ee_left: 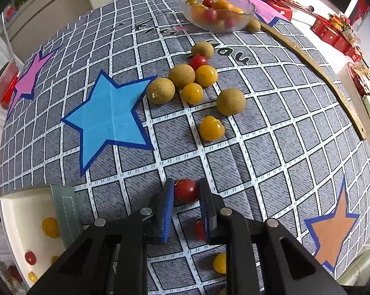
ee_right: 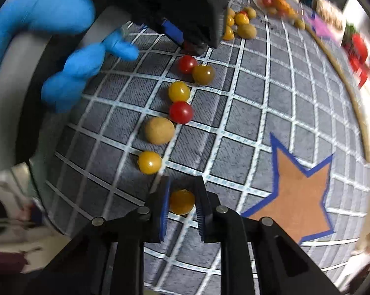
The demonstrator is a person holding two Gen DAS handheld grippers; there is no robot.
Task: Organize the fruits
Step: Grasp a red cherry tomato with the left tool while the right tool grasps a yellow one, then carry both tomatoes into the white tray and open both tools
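My left gripper (ee_left: pixel 186 191) is shut on a red cherry tomato (ee_left: pixel 187 190) above the grid tablecloth. My right gripper (ee_right: pixel 182 198) is shut on a yellow cherry tomato (ee_right: pixel 182 202). Loose fruit lies on the cloth: brown longans (ee_left: pixel 160 91), yellow tomatoes (ee_left: pixel 211 128) and a red tomato (ee_left: pixel 198 61) in the left wrist view. In the right wrist view, a longan (ee_right: pixel 159 130), red tomatoes (ee_right: pixel 181 112) and yellow tomatoes (ee_right: pixel 149 162) lie ahead. The left gripper's body (ee_right: pixel 185 7), held by a blue-gloved hand (ee_right: pixel 74 64), shows at the top of the right wrist view.
A glass bowl (ee_left: pixel 217 9) with mixed fruit stands at the far side of the table. A white box (ee_left: pixel 20 221) holding several small tomatoes sits at the lower left. A wooden table edge (ee_left: pixel 332 86) runs along the right. Red boxes (ee_left: pixel 332 32) stand beyond it.
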